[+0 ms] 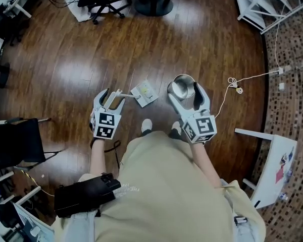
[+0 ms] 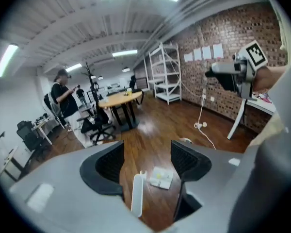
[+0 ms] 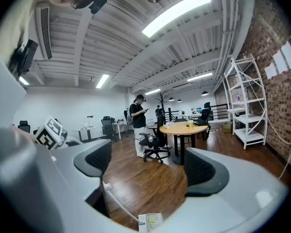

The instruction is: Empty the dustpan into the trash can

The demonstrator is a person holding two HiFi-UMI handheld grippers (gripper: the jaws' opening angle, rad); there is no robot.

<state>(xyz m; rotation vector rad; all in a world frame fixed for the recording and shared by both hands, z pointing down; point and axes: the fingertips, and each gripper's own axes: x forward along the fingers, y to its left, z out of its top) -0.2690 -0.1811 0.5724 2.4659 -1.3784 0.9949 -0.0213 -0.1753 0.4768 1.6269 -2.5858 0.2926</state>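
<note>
1. Here, the white dustpan (image 1: 144,94) lies flat on the wooden floor (image 1: 141,44) just ahead of the person's feet, with a yellowish scrap in its pan.
2. Its long handle (image 1: 125,95) runs toward the left gripper (image 1: 110,96).
3. In the left gripper view the claw stands wide. The handle (image 2: 137,194) lies low in the gap, and neither pad presses on it.
4. The shiny steel trash can (image 1: 183,87) stands upright on the floor just to the right of the dustpan. The two are near but apart.
5. In the head view the right gripper (image 1: 186,97) hangs over the can.
6. In the right gripper view its claw is partly spread and holds nothing, with only floor between the pads. The dustpan (image 3: 150,222) shows at the bottom edge.
7. Farther off are a round wooden table (image 3: 186,128), a black office chair (image 3: 155,147) and a standing person (image 3: 137,118).
</note>
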